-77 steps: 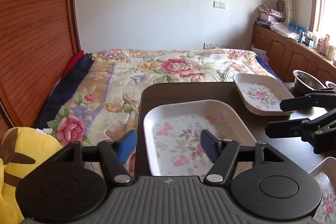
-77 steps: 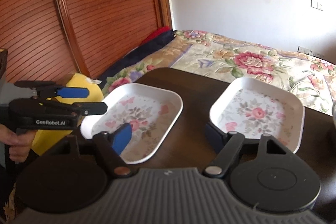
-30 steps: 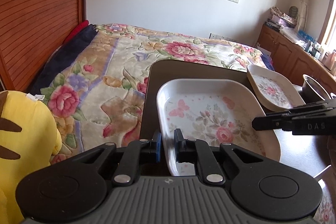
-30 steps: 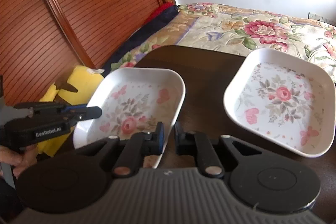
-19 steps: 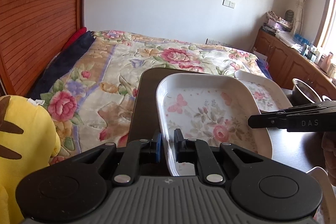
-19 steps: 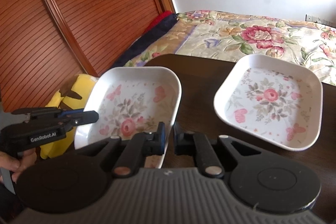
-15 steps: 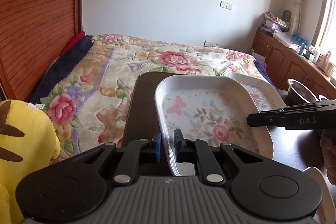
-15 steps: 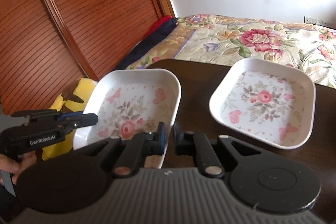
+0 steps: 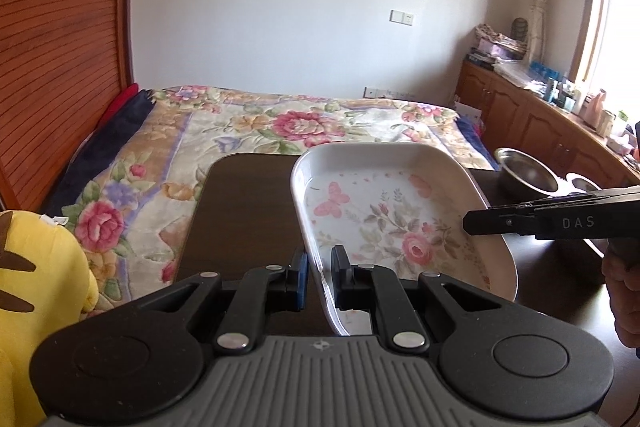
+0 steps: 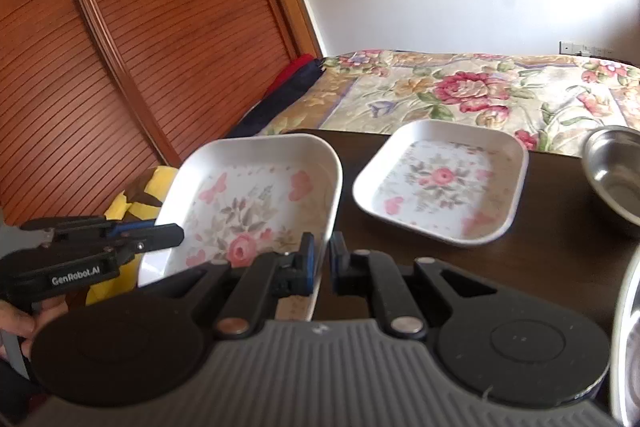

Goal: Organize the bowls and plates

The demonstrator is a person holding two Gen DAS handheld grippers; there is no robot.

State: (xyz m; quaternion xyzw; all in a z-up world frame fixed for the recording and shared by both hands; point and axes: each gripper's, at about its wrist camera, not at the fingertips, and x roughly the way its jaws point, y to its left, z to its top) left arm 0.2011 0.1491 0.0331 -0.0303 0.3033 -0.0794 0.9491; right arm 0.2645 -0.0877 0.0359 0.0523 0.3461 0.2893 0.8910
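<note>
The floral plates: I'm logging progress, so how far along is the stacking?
Nothing looks stacked yet. In hand: the left gripper and right gripper each clamp an opposite rim of one floral plate, seemingly lifted above the dark table. Left to do: setting it with the second floral plate, which lies alone, and sorting the steel bowl beside it.

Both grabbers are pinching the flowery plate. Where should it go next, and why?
Probably carry the held plate right and lower it into the second floral plate on the table. Both the left gripper and right gripper clamp its rims, it is lifted, and the matching plate sits empty.
</note>
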